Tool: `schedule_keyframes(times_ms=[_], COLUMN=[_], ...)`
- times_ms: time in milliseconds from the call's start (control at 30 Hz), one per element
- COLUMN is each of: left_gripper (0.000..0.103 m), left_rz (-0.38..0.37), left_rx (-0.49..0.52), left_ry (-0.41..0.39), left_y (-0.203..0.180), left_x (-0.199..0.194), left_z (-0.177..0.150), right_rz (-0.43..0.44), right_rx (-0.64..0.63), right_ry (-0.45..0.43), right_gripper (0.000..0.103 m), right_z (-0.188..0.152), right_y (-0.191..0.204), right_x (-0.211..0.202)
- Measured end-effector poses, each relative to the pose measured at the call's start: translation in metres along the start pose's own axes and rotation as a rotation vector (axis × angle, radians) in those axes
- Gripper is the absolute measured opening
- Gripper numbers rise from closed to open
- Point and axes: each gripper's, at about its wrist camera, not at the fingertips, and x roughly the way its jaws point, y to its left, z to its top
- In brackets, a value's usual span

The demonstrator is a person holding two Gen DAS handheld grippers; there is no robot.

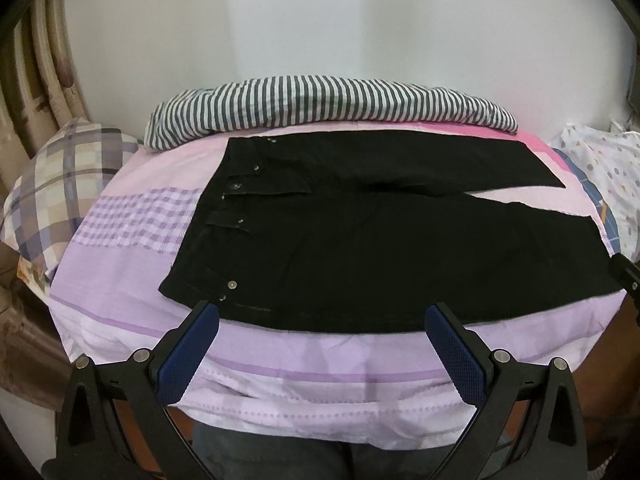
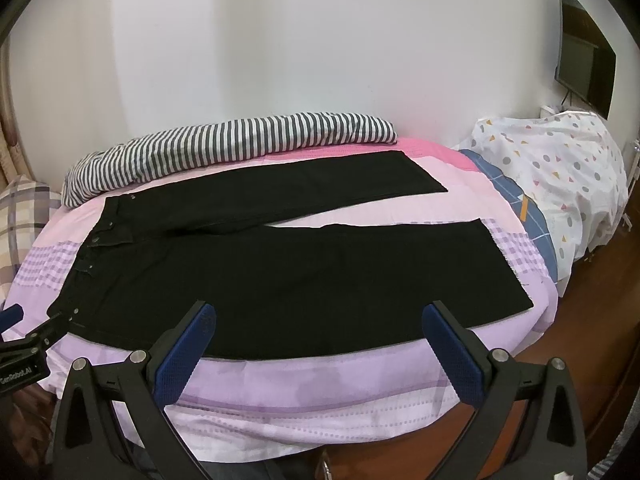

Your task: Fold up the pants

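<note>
Pants: the black pants (image 2: pixel 288 276) lie flat across the bed (image 2: pixel 320 384), waist at your left, hems at your right, legs splayed in a narrow V with sheet showing between them.
Why so laid: spread flat like this, the legs look ready to go one over the other; in my judgement no fold has been made yet.
Near leg: its long edge runs just inside the bed's front edge, right ahead of both your grippers.
Left gripper: your left gripper (image 1: pixel 322 320) has its blue pads wide apart and holds nothing; it hovers at the near edge by the waist corner (image 1: pixel 176 288).
Right gripper: your right gripper (image 2: pixel 320 316) is also spread and empty, hovering over the near leg's edge, further toward the hem.
Why held so: one gripper near the waist and one down the leg suits lifting the near leg evenly.
Around: a striped blanket (image 2: pixel 240 140) lies rolled along the far edge, just beside the far leg; a plaid pillow (image 1: pixel 60 184) sits past the waist, a dotted cover (image 2: pixel 560 168) past the hems.
In the way: nothing lies on the pants; the blanket crowds the far side, so a fold carried too far could ride onto it.
</note>
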Motion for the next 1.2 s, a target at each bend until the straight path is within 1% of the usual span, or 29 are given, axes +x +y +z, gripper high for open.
schedule_keyframes(times_ms=[567, 800, 1200], left_gripper=[0.102, 0.102, 0.102], left_rz=[-0.005, -0.005, -0.008], left_rx=[-0.008, 0.002, 0.01], left_ry=[-0.008, -0.01, -0.021], left_y=[-0.001, -0.008, -0.013], left_x=[0.0, -0.002, -0.009], left_z=[-0.004, -0.007, -0.01], right_rz=[-0.03, -0.025, -0.004], right_rx=[-0.022, -0.043, -0.037], right_ry=[0.015, -0.009, -0.021], right_gripper=[0.103, 0.102, 0.102], right_z=[-0.007, -0.009, -0.012], right_y=[-0.004, -0.005, -0.009], right_x=[0.006, 0.0, -0.005])
